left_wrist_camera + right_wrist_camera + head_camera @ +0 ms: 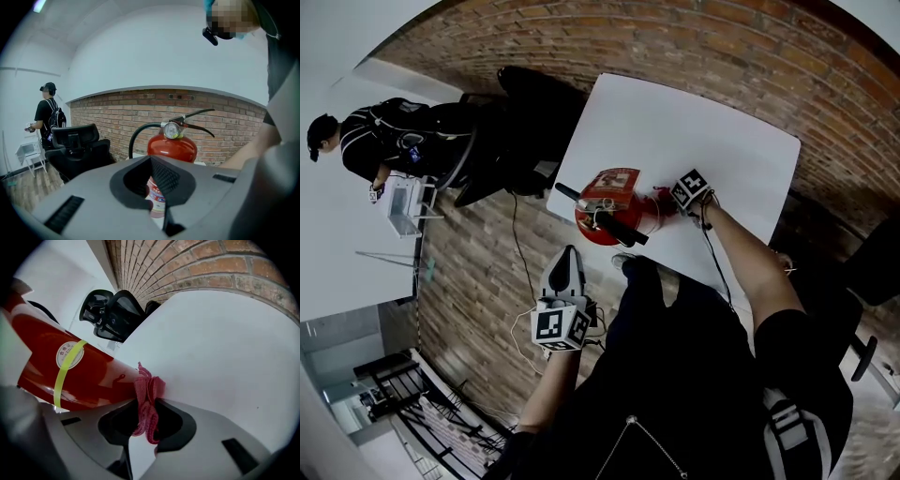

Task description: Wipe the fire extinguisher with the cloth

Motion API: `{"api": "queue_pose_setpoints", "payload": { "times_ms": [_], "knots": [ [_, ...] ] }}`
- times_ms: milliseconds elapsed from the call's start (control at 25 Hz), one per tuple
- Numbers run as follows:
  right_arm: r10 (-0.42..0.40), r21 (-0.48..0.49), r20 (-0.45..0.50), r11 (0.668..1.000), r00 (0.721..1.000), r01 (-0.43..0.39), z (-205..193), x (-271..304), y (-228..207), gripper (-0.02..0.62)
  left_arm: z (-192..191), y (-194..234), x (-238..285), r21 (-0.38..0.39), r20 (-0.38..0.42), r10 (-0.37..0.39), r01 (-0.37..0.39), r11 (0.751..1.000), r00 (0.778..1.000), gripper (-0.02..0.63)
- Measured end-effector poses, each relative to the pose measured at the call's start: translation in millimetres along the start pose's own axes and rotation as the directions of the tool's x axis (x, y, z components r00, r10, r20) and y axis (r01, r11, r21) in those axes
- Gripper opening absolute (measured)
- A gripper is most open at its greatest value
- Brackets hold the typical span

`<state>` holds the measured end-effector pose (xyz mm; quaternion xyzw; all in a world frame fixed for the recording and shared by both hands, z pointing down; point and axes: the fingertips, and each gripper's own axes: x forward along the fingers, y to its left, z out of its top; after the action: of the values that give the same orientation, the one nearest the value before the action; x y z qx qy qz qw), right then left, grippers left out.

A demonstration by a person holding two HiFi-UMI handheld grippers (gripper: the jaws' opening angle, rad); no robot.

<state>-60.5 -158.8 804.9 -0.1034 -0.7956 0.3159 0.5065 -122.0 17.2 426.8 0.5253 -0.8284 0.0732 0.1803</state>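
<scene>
On white table point(712, 141), near its front edge, extinguisher point(609, 206) is stood upright. Pink cloth point(147, 394) is pinched between jaws of R gripper point(145, 423) and is pressed vs. the red body on its right side. L gripper point(566, 262) is held off the table, pointed at extinguisher, jaws pressed together w/ nothing between.

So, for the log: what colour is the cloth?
Pink-red cloth, clearest in the right gripper view.

Black top point(694, 375), grey jaws, black-and-white marker cubes point(560, 327)
</scene>
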Motion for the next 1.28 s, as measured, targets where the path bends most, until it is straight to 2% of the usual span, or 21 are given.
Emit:
{"api": "queue_pose_setpoints", "payload": {
  "times_ms": [400, 640, 840, 1040, 1280],
  "knots": [
    [0.123, -0.017, 0.016, 0.992, 0.992, -0.123, 3, 0, 20, 0.103, -6, 8, 5, -0.03, 0.008, -0.007, 0.008, 1.0, 1.0, 0.031],
    [0.174, 0.02, 0.038, 0.984, 0.984, -0.175, 4, -10, 28, 0.103, -8, 8, 5, -0.039, 0.014, -0.015, 0.016, 0.999, 1.0, 0.029],
    [0.222, 0.047, 0.073, 0.973, 0.972, -0.226, 5, -22, 37, 0.103, -8, 4, 7, -0.036, 0.017, -0.031, 0.032, 0.999, 0.999, 0.031],
    [0.251, 0.057, 0.113, 0.964, 0.961, -0.259, 7, -34, 48, 0.103, 1, 7, 10, -0.01, 0.036, 0.008, -0.008, 1.0, 0.999, 0.031],
    [0.308, 0.088, 0.161, 0.942, 0.938, -0.324, 10, -51, 58, 0.103, 7, 3, 13, -0.01, 0.05, 0.003, -0.003, 1.0, 0.999, 0.031]
  ]
}}
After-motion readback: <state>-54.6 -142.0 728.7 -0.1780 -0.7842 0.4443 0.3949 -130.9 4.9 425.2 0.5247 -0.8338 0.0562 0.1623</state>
